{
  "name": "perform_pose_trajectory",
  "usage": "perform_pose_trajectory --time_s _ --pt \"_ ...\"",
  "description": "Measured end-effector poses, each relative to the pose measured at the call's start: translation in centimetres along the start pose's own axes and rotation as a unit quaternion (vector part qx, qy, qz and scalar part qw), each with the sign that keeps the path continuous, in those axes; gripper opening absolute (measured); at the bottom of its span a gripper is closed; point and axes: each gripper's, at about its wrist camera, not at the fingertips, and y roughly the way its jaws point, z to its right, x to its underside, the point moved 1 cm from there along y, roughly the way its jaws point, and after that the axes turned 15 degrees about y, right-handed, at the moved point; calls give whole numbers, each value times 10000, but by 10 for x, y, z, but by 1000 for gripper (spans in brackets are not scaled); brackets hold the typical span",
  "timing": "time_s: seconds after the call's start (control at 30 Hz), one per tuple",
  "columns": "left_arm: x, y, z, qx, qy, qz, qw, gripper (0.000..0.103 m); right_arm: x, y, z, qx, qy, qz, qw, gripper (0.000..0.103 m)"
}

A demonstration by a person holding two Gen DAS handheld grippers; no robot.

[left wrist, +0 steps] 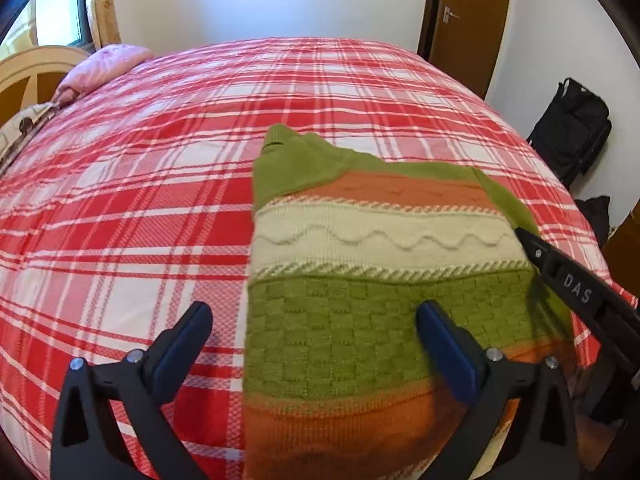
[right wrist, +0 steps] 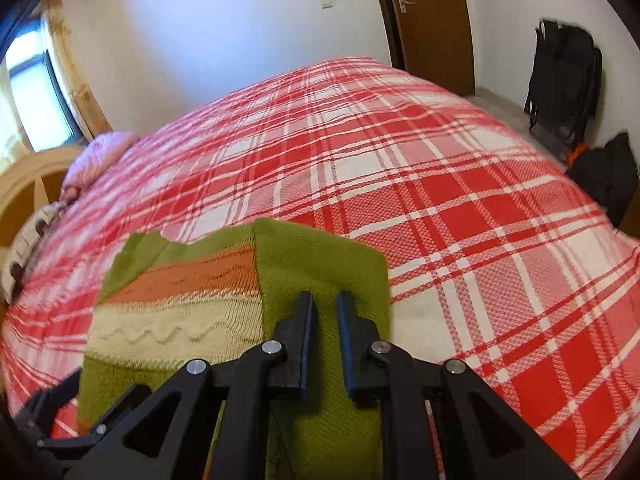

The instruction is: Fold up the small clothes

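Nearest in the left wrist view, the left gripper (left wrist: 314, 320) stands with its jaws spread wide and nothing pinched between them; one finger is over the plaid bedspread (left wrist: 160, 160), the other over the green basket-weave band of the knitted sweater (left wrist: 380, 240). The sweater's left edge runs between the two fingers. The sweater lies flat on the bed, banded from the near end in orange, green checks, cream with a wavy cable line, orange again, and green at the far end near its collar.

At the sweater's right edge, the right gripper (left wrist: 524, 236) reaches in from the right, its tip at the green sleeve there. In the right wrist view the right gripper (right wrist: 324, 300) has its jaws nearly together, with only a narrow gap; green knit of the sweater (right wrist: 180, 320) lies folded under and between them, though whether the pads actually pinch it cannot be told.

Farther off, a pink pillow (left wrist: 108, 64) sits at the head of the bed by a pale wooden headboard (left wrist: 32, 68). Beyond the bed stand a brown door (left wrist: 468, 8) and a black bag (left wrist: 572, 128) against the white wall.
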Motion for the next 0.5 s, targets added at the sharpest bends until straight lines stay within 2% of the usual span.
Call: perform_pose_trajectory --time_s 0.1,0.3,0.5 --pt "-1 0 2 9 18 25 10000 103 -5 3 6 -160 292 -54 9994 13" --pt "0 2 2 18 11 70 10000 103 -1 1 -3 39 75 30 10000 13" --pt "4 5 -5 245 -225 67 9994 103 4 -20 25 -723 809 -254 9938 13"
